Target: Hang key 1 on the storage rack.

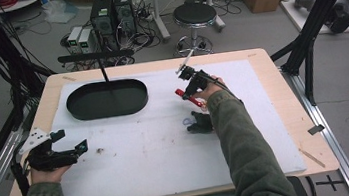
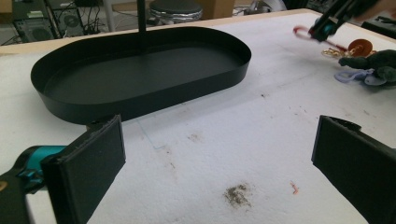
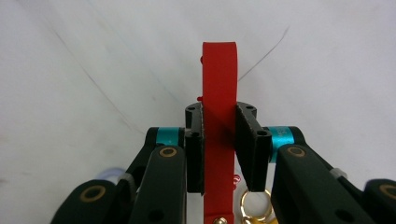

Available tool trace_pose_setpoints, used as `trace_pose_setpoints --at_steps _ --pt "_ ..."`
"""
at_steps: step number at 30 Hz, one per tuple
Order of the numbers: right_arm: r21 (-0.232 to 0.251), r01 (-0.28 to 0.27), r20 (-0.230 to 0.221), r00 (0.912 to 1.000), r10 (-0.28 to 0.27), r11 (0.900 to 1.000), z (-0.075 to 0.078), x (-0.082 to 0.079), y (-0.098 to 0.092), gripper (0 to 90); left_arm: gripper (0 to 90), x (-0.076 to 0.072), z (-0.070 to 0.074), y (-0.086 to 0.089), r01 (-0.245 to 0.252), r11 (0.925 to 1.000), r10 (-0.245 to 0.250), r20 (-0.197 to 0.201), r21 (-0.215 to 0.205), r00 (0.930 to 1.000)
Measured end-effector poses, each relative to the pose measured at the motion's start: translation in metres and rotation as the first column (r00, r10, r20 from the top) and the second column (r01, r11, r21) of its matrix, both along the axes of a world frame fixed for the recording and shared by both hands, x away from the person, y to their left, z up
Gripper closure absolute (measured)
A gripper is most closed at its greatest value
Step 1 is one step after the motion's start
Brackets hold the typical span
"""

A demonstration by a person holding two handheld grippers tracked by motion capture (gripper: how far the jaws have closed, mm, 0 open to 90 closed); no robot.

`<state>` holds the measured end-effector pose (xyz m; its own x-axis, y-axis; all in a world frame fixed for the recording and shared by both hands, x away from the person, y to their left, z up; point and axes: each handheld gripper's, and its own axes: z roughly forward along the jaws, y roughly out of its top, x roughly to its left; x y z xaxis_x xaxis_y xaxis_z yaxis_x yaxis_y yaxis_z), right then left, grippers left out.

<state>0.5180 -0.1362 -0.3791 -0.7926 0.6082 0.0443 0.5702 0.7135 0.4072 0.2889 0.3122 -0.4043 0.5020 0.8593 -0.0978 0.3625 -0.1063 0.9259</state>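
Both sleeves are olive green. Each tool (image 3: 219,149) is black with flat black pads (image 2: 93,161), teal collars and brass-coloured rivets; the left tool (image 1: 70,150) carries a grey three-cornered plate.

Our red strap (image 3: 218,116) with gold clasp, upright between the pads, just above our white board.

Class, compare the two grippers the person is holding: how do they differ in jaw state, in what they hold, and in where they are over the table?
The left gripper has its jaws wide apart with nothing between them; the right gripper is shut on a red strap. The left gripper sits low near the table's left edge, short of the black tray; the right gripper is raised over the white mat, right of that tray. Both have black jaws.
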Motion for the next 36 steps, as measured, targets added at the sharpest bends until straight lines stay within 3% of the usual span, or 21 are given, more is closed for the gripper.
trace_pose_setpoints --at_steps 2,3,8,9,11,12,13,14,15,18,20,24,25,26,28,32,34,35,36 --pt "0.094 0.061 0.004 0.9981 -0.062 0.994 0.016 -0.003 -0.012 74.6 3.2 0.000 0.000 0.000 0.003 1.0000 -0.003 0.001 -0.003 1.0000" --pt "0.136 0.098 -0.007 0.9952 -0.098 0.986 0.023 -0.004 -0.018 74.7 3.1 0.001 0.000 0.000 0.004 1.0000 -0.004 -0.001 0.002 1.0000" --pt "0.237 0.130 0.060 0.9872 -0.148 0.963 0.052 -0.012 -0.039 74.8 3.1 0.000 0.000 -0.001 0.002 1.0000 -0.002 0.000 0.005 1.0000" --pt "0.237 0.130 0.060 0.9872 -0.148 0.963 0.052 -0.012 -0.039 74.8 3.1 0.001 0.000 0.000 0.002 1.0000 -0.002 0.000 0.004 1.0000" --pt "0.299 0.145 0.066 0.9829 -0.172 0.943 0.064 -0.012 -0.049 74.8 3.1 0.002 -0.001 0.000 -0.003 1.0000 0.003 -0.004 0.000 1.0000" --pt "0.299 0.145 0.066 0.9829 -0.172 0.943 0.064 -0.012 -0.049 74.8 3.1 0.002 -0.001 0.000 -0.002 1.0000 0.002 -0.002 -0.001 1.0000" --pt "0.334 0.161 0.062 0.9793 -0.192 0.929 0.073 -0.013 -0.054 74.8 3.2 0.002 -0.001 0.000 -0.003 1.0000 0.003 -0.002 -0.001 1.0000" --pt "0.352 0.162 0.063 0.9785 -0.196 0.922 0.076 -0.014 -0.055 74.8 3.2 0.002 -0.001 0.000 -0.003 1.0000 0.003 -0.002 -0.001 1.0000" --pt "0.352 0.162 0.063 0.9785 -0.196 0.922 0.076 -0.014 -0.055 74.8 3.2 0.002 -0.001 0.001 -0.003 1.0000 0.003 -0.003 0.000 1.0000" --pt "0.414 0.168 0.064 0.9749 -0.213 0.895 0.090 -0.016 -0.059 74.7 3.2 0.001 0.000 0.001 -0.008 1.0000 0.008 0.003 -0.001 1.0000" --pt "0.437 0.156 0.079 0.9743 -0.211 0.886 0.105 -0.019 -0.059 74.7 3.2 0.001 0.000 0.000 -0.008 1.0000 0.008 0.002 -0.002 1.0000" --pt "0.444 0.151 0.092 0.9728 -0.212 0.883 0.121 -0.020 -0.060 74.7 3.2 0.002 -0.001 -0.001 0.004 1.0000 -0.004 -0.012 -0.001 0.9999" --pt "0.463 0.143 0.098 0.9725 -0.211 0.875 0.132 -0.021 -0.061 74.7 3.2 0.002 -0.002 -0.001 0.005 1.0000 -0.005 -0.015 0.001 0.9999" --pt "0.463 0.143 0.098 0.9725 -0.211 0.875 0.132 -0.021 -0.061 74.7 3.2 0.003 -0.002 -0.001 0.007 1.0000 -0.007 -0.014 0.001 0.9999" --pt "0.488 0.132 0.116 0.9700 -0.214 0.863 0.152 -0.025 -0.058 74.7 3.2 0.003 -0.002 0.000 0.004 1.0000 -0.004 -0.014 -0.001 0.9999" --pt "0.497 0.106 0.143 0.9688 -0.202 0.861 0.171 -0.027 -0.049 74.7 3.2 0.002 -0.001 0.002 -0.004 0.9999 0.003 -0.008 -0.009 1.0000" --pt "0.498 0.107 0.144 0.9682 -0.205 0.860 0.174 -0.028 -0.047 74.7 3.2 0.002 0.000 0.003 -0.005 0.9999 0.005 -0.004 -0.015 1.0000" --pt "0.496 0.102 0.148 0.9687 -0.199 0.862 0.176 -0.028 -0.044 74.6 3.2 0.002 0.000 0.003 -0.003 0.9998 0.003 -0.005 -0.018 1.0000" --pt "0.483 0.092 0.159 0.9689 -0.190 0.871 0.180 -0.029 -0.037 74.6 3.2 0.002 0.000 0.003 0.000 0.9998 0.000 -0.005 -0.021 1.0000"
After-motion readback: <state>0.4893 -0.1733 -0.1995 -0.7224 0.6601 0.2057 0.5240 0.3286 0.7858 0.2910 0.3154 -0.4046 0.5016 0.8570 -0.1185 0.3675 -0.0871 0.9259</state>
